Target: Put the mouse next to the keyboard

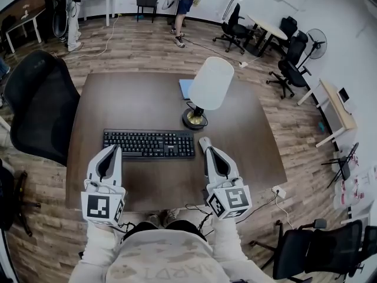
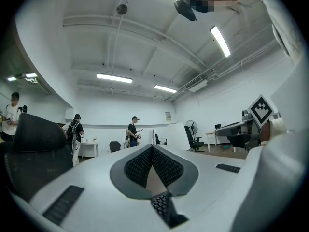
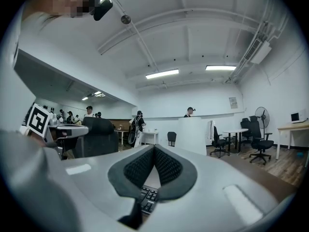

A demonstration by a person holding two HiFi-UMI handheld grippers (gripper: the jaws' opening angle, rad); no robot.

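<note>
The mouse (image 1: 204,141), if the small pale oval is indeed it, lies on the tabletop (image 1: 118,102) just beside the right end of the keyboard (image 1: 148,144). By that reading the placing is done.

The right gripper (image 1: 208,151) hangs just behind the mouse, and its jaws are clenched on nothing. The left gripper (image 1: 113,150) hangs over the keyboard's near left edge, its jaws likewise pressed together and empty.

The next move probably calls only for drawing both grippers back without nudging the mouse.

Counted:
- one keyboard
- one mouse
- one lamp (image 1: 209,84)
- one blue book (image 1: 185,88) behind the lamp
- two grippers
</note>
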